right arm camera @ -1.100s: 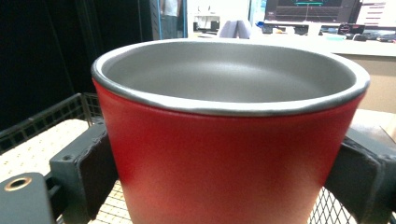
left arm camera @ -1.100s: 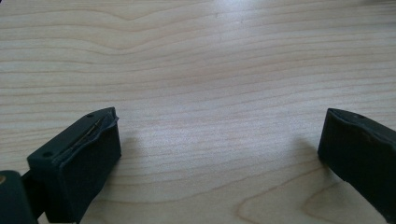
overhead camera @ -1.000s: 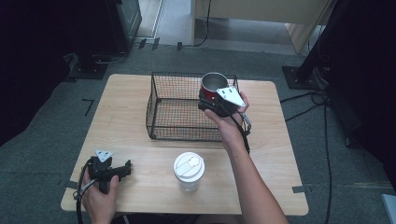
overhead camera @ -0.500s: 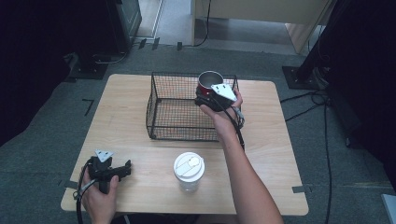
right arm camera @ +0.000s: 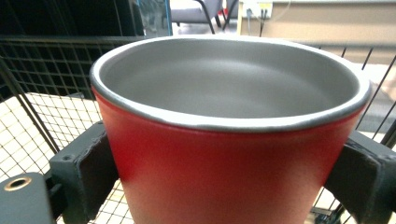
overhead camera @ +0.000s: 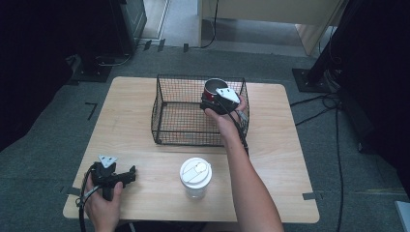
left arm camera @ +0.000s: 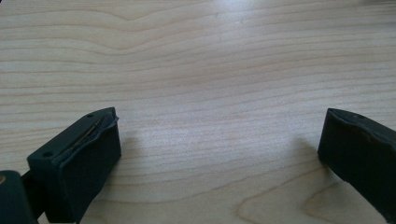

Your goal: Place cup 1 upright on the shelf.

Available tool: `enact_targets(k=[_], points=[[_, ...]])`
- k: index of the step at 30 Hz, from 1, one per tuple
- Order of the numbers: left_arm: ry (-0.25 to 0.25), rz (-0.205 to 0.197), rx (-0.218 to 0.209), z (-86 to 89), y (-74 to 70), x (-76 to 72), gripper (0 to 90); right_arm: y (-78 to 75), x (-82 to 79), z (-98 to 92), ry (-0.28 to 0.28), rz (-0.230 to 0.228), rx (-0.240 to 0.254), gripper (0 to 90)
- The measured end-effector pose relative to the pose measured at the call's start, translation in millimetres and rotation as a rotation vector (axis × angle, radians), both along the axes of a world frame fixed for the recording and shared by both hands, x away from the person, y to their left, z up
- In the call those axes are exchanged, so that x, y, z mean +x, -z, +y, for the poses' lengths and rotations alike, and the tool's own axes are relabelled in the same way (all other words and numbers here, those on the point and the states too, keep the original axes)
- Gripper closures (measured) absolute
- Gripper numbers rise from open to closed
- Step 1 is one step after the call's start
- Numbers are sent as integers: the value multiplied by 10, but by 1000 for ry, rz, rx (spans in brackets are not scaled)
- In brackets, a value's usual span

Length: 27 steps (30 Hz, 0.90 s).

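High view takes in a pale wood-grain tabletop (overhead camera: 290, 145), rectangular with rounded corners and a smooth, matte face. On its far half stands a black wire basket (overhead camera: 167, 121), a boxy open-topped cage of thin mesh. Near the front edge stands a clear plastic cup (overhead camera: 195, 178) with a round white lid (a raised sip tab shows on top). Over the basket's right rear corner, inside its rim, the right gripper (overhead camera: 212, 99) holds a red cup (overhead camera: 212, 89), upright. Right gripper view gives it best: the red cup (right arm camera: 224, 163) has a satin red outer wall tapering downward, a rolled bare-metal lip and a brushed grey steel inside, with the black jaws pressed against its two sides. Left gripper (overhead camera: 126, 175) rests at the tabletop's front left corner; the left gripper view shows its blocky black jaws wide apart over bare wood.
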<state>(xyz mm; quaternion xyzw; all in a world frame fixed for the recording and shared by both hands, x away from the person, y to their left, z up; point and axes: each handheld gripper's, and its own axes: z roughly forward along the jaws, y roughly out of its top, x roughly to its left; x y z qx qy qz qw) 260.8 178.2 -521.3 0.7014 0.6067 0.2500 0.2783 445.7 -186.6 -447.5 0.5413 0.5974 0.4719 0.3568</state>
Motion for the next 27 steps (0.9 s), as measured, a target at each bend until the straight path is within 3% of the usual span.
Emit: enact_targets(k=[10,18,22,27], points=[[0,0,0,0,0,0,0,83,53,43,-45,102,-82,72],[5,1,2,1,-1,4,0,85,54,16,-13,138,-69,67],[5,1,3,1,-1,4,0,37,34,38,-18,98,-58,0],[4,-1,1,-1,0,5,0,-31,8,64,3,27,-81,0]])
